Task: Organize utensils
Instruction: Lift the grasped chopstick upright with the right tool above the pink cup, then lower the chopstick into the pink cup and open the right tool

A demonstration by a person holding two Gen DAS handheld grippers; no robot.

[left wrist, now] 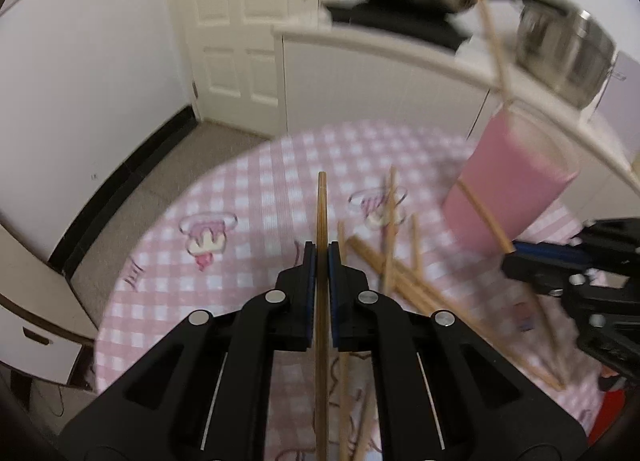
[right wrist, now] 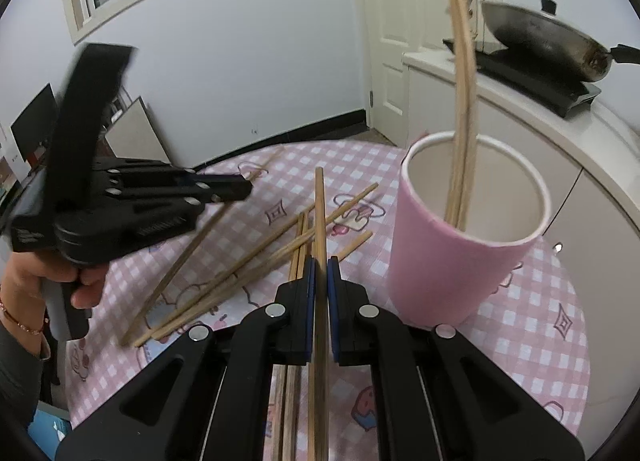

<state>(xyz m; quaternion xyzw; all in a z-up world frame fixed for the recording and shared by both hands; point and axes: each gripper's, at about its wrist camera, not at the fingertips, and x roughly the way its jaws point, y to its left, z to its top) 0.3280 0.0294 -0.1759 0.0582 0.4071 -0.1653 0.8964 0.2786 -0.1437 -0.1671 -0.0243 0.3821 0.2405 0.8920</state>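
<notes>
My left gripper point(left wrist: 322, 251) is shut on a wooden chopstick point(left wrist: 322, 213) that runs straight out between its fingers, above the table. My right gripper point(right wrist: 321, 265) is shut on another wooden chopstick point(right wrist: 320, 205), held above the pile. Several loose chopsticks point(right wrist: 240, 265) lie crossed on the pink checked tablecloth point(right wrist: 540, 301). A pink cup point(right wrist: 460, 253) with a white inside stands to the right of my right gripper, with chopsticks point(right wrist: 464, 101) standing in it. The cup point(left wrist: 508, 181) also shows in the left wrist view, blurred. The left gripper point(right wrist: 240, 191) shows at the left in the right wrist view.
A white counter point(right wrist: 560, 133) runs behind the table with a wok point(right wrist: 548, 41) on a black cooktop and a steel pot point(left wrist: 568, 49). A white door point(left wrist: 236, 21) stands behind. A white cabinet point(left wrist: 36, 337) stands left of the table. The round table's edge drops to a grey floor.
</notes>
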